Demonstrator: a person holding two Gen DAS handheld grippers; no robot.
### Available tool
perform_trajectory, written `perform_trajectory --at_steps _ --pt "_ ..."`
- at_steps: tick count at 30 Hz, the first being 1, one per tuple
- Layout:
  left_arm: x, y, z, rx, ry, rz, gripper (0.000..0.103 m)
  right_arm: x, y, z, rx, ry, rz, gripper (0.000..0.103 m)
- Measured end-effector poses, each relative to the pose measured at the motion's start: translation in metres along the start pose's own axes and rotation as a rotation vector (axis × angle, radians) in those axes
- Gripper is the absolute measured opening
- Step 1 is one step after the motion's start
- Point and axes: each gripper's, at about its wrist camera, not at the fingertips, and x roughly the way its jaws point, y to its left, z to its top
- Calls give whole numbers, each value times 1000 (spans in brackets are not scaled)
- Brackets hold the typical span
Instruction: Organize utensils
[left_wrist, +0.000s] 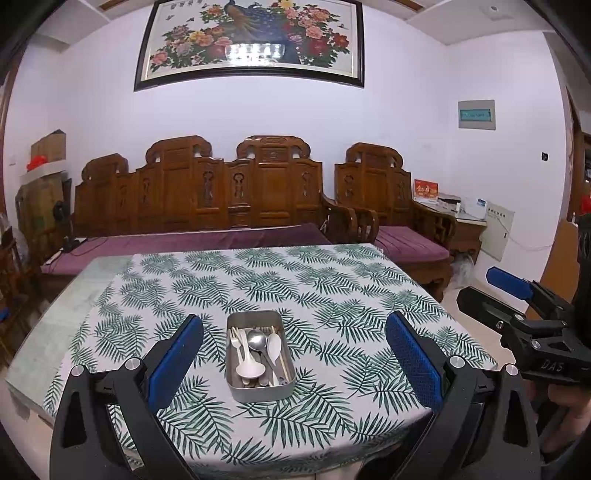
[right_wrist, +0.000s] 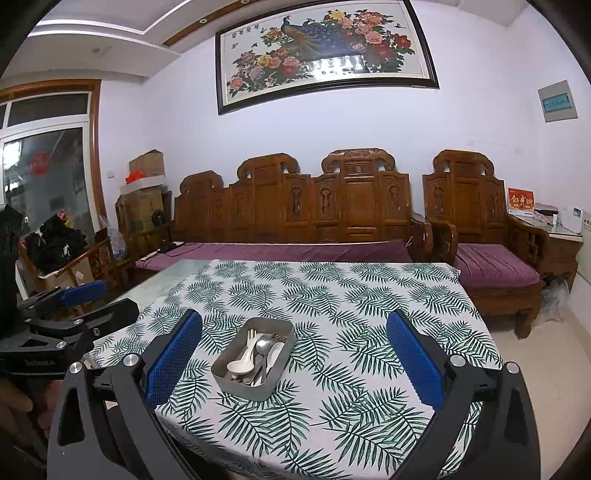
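Observation:
A small metal tin (left_wrist: 288, 387) sits near the front of the table and holds several utensils: white plastic spoons (left_wrist: 275, 347), a white fork, a steel spoon (left_wrist: 257, 340) and chopsticks. The same tin (right_wrist: 231, 382) shows in the right wrist view, turned at an angle. My left gripper (left_wrist: 293, 325) is open, above and short of the tin, with nothing between its blue pads (left_wrist: 173, 363). My right gripper (right_wrist: 293, 323) is open too and holds nothing. Each gripper appears at the edge of the other's view: the right gripper (left_wrist: 517, 291) and the left gripper (right_wrist: 96, 295).
The table (left_wrist: 92, 280) carries a leaf-print cloth (left_wrist: 332, 291) that leaves a bare strip on its left. A carved wooden sofa (left_wrist: 229, 192) and armchair (left_wrist: 376, 184) with purple cushions stand just behind it. A hand (left_wrist: 569, 417) holds the right gripper.

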Motion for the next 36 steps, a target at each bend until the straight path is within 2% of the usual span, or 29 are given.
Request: perform_trajectory --at_steps 36 --pt "1 -5 -1 2 -4 8 95 2 2 -1 2 1 3 101"
